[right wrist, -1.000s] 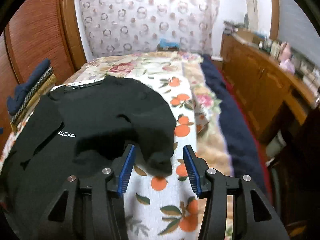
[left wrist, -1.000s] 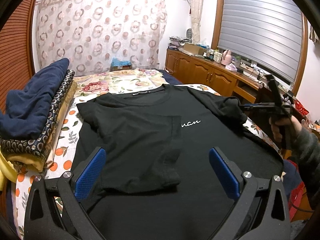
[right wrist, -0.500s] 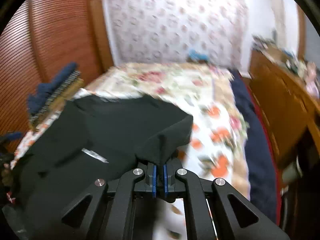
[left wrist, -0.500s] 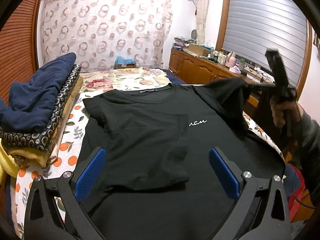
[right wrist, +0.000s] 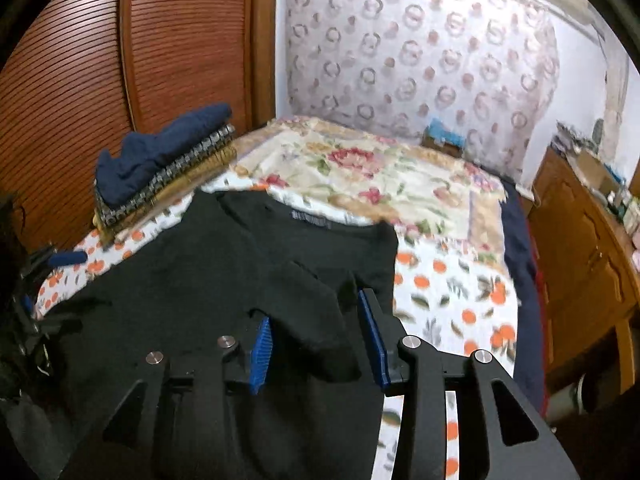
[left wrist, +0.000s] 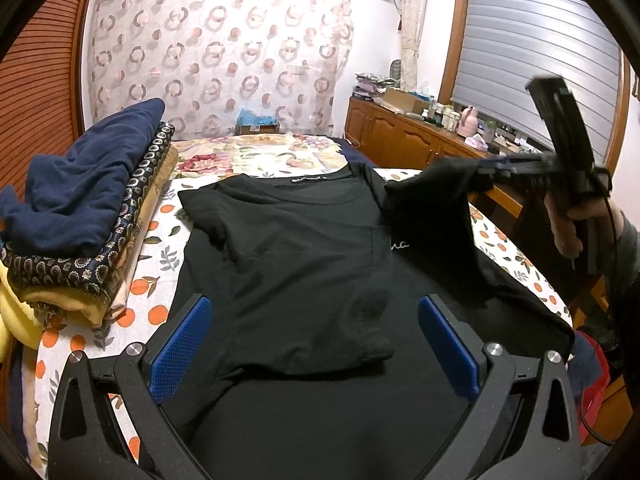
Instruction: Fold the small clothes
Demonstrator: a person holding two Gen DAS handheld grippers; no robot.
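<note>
I am holding both claws over a black T-shirt (left wrist: 304, 264) that is lying flat on the orange-print bedspread (left wrist: 160, 240), its collar label pointing toward twelve o'clock in my left view. My left gripper (left wrist: 314, 344) is hovering low over the lower part of the shirt with its blue pads (left wrist: 180, 344) spread wide apart, nothing between them and neither pad touching the cloth. One sleeve is lying folded in across the chest, with a strip of small white lettering peeking out near the middle. At about two o'clock in the left view, my right gripper (right wrist: 320, 340) is lifting the other sleeve (right wrist: 320, 320) up off the bed, so the fabric is rising in a dark peak toward its tips. In the right wrist view that sleeve is sitting bunched between the two blue pads, and the jaws are opening, standing apart with a gap beside the cloth, so they are no longer pinching it hard. A stack of folded clothes (left wrist: 84, 216), navy on top, is resting at nine o'clock beside the shirt. A wooden cabinet (left wrist: 404, 144) is running along the wall at two o'clock.
</note>
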